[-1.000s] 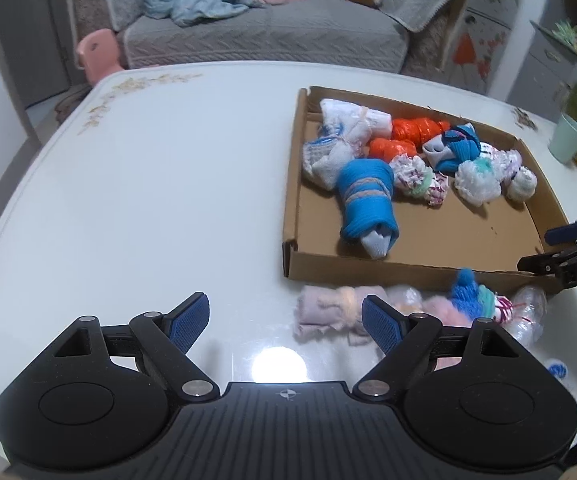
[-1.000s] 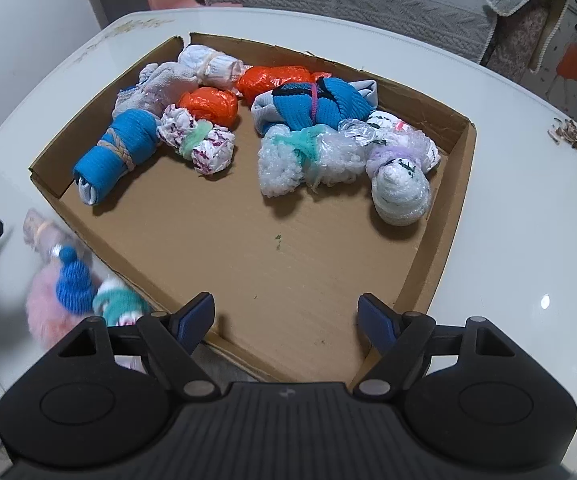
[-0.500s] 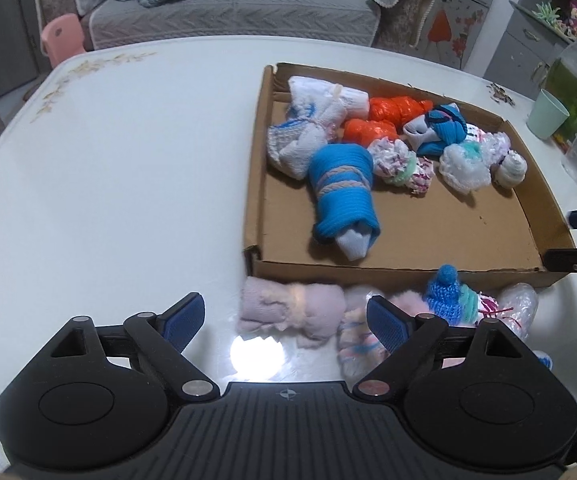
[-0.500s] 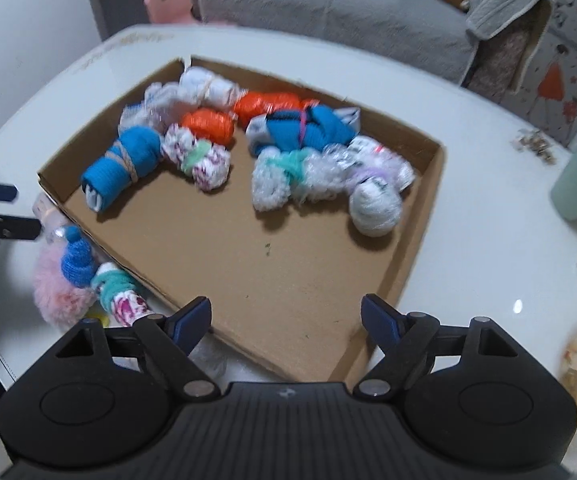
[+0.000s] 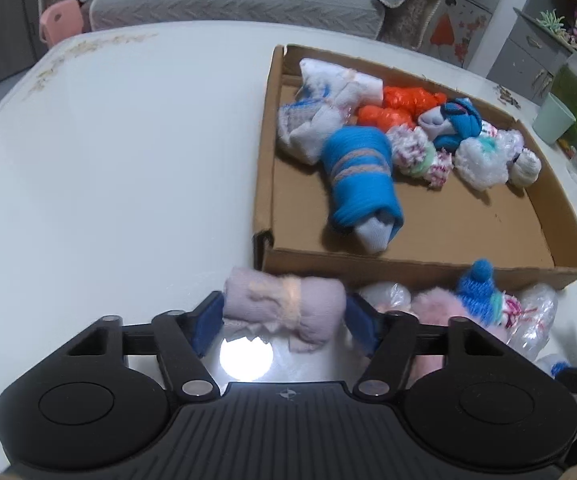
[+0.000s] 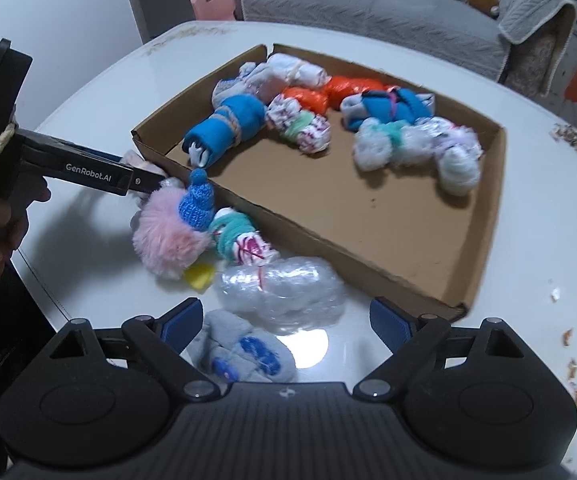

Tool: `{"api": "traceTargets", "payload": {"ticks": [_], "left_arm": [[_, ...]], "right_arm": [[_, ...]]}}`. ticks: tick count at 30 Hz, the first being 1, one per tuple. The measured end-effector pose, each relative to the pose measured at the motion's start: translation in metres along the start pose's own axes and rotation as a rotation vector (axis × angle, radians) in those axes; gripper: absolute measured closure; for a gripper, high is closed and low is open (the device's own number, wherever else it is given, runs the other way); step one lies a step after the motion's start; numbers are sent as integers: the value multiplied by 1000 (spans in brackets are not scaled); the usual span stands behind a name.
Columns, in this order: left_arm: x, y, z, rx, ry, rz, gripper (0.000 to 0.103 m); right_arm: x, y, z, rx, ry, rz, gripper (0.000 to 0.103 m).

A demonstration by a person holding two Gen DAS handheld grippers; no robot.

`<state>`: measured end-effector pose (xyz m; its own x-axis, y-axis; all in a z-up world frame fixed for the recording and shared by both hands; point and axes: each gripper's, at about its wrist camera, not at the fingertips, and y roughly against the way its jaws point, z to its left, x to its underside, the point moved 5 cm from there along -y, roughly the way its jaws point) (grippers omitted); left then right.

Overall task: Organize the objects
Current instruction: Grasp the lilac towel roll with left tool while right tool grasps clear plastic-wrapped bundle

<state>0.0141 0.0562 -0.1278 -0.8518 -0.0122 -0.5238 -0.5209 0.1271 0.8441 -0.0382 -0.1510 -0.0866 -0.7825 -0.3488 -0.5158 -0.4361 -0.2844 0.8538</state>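
Left wrist view: the left gripper (image 5: 284,322) has just been closing, and its blue pads now sit against both ends of a lilac roll (image 5: 284,304), which lies on the white table (image 5: 128,160) just in front of the box (image 5: 416,268). The roll's long axis runs across the frame, from one pad to the other, parallel to the box's near wall. To its right, along that same wall, lie a pink pompom (image 5: 434,304), a blue knit hat (image 5: 478,288) and a clear bag (image 5: 536,320). Inside the box, a blue striped roll (image 5: 360,176) points its pale end toward the near wall.

Right wrist view: the right gripper (image 6: 286,322) has just been opening; its jaws stand wide, gripping nothing. Between them on the table lie a grey sock (image 6: 244,352) with blue marks and, just beyond it, the clear bag (image 6: 284,292). The left gripper (image 6: 148,182) reaches in from the left, its tips at the box's corner; the roll there is mostly hidden. A hand (image 6: 0,232) holds it.
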Motion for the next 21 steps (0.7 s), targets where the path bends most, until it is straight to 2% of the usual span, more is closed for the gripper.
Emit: {"api": "traceTargets", "payload": {"ticks": [8,16,17,18,21], "left_arm": [[14,11,0,-9,-69,-23,34],[17,15,5,-12,-78,-43,31],[16,14,5,-14,-78,-44,30],[16,13,5,-18,-82,-44,30],[17,9,6,-19,-91,-47,31]], "right_arm": [[4,-12,0,0,16,-11,14],[1,-31,4,2,49,-2,15],[1,-32,5,5,58,1,16],[1,-32,6,8,63,1,23],[2,-29,5,3,51,6,29]]}}
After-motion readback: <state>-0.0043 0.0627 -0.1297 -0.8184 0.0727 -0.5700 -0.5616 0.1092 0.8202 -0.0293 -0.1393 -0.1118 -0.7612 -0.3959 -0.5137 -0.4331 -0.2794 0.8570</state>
